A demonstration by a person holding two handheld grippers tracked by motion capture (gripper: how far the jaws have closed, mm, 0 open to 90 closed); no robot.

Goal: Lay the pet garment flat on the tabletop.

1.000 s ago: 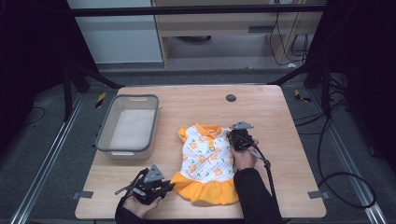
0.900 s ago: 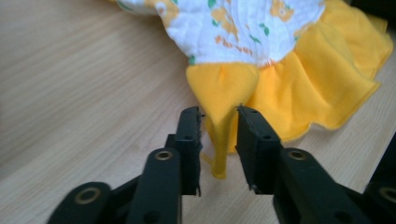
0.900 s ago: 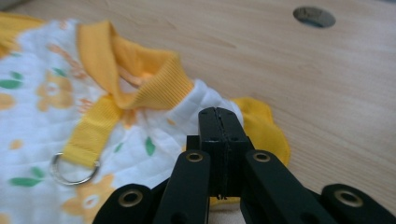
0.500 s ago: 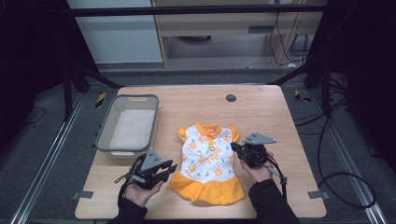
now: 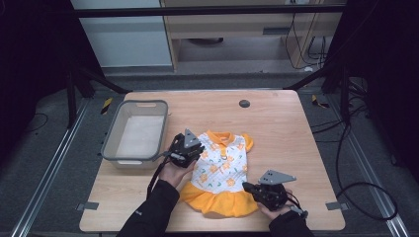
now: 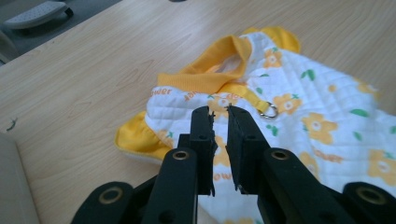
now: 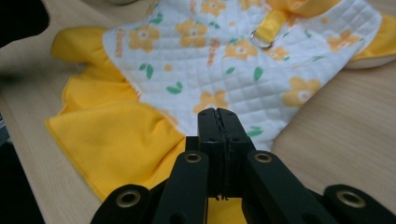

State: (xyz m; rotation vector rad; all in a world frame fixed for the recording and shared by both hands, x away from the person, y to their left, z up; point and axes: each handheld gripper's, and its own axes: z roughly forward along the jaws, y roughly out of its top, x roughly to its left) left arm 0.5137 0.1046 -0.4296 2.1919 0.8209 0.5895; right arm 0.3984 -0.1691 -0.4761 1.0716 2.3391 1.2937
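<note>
A small dress [image 5: 222,168] lies flat on the wooden table [image 5: 276,133], white quilted cloth with orange flowers, a yellow collar and a yellow skirt. My left gripper [image 5: 193,150] hovers over the dress's left shoulder. In the left gripper view its jaws [image 6: 219,112] stand a narrow gap apart above the cloth [image 6: 327,116], near a metal ring [image 6: 268,111], with nothing between them. My right gripper [image 5: 254,190] sits at the skirt's right hem corner. In the right gripper view its jaws [image 7: 217,113] are pressed together over the dress [image 7: 224,60], gripping nothing.
An empty grey basin [image 5: 109,140] stands on the table's left side, close to my left hand. A small black disc [image 5: 244,103] lies near the far edge. Bare wood stretches to the right of the dress. Dark floor and cables surround the table.
My left gripper moved from the table's front left up to the dress's left shoulder. My right gripper came back from the dress's right shoulder to the skirt's right hem.
</note>
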